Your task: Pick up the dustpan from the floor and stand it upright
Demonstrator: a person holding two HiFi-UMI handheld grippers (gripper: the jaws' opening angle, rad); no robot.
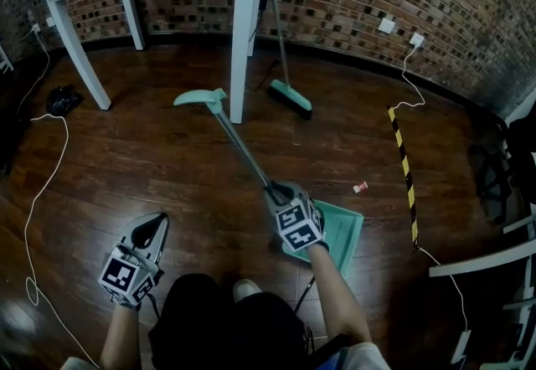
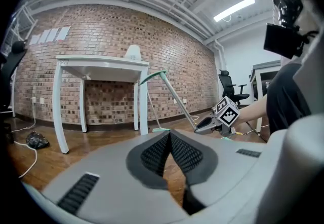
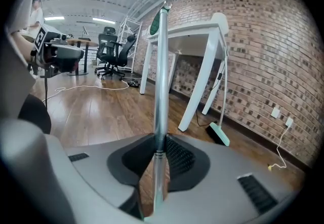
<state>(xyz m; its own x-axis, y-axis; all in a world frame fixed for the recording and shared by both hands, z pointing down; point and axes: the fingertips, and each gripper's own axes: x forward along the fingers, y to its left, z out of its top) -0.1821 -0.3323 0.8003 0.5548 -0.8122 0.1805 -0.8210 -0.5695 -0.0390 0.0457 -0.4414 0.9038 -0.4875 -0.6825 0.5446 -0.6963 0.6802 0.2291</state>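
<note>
The dustpan has a teal pan [image 1: 339, 230] on the wooden floor and a long metal pole [image 1: 243, 151] ending in a teal grip [image 1: 201, 97]. The pole slants up and away from me. My right gripper [image 1: 278, 192] is shut on the pole low down, just above the pan. In the right gripper view the pole [image 3: 161, 76] runs up between the pads [image 3: 172, 153] of the right gripper [image 3: 160, 142]. My left gripper [image 1: 152, 231] hangs at the lower left, shut and holding nothing; in its own view the left gripper [image 2: 169, 135] has its tips touching, with the pole [image 2: 177, 99] ahead.
A white table [image 1: 243, 33] stands ahead by the brick wall, with a teal broom [image 1: 290, 97] leaning at its right leg. A white cable [image 1: 38, 218] loops on the left floor near a black bag [image 1: 62, 99]. A yellow-black strip [image 1: 404, 167] and a small scrap [image 1: 360, 187] lie to the right.
</note>
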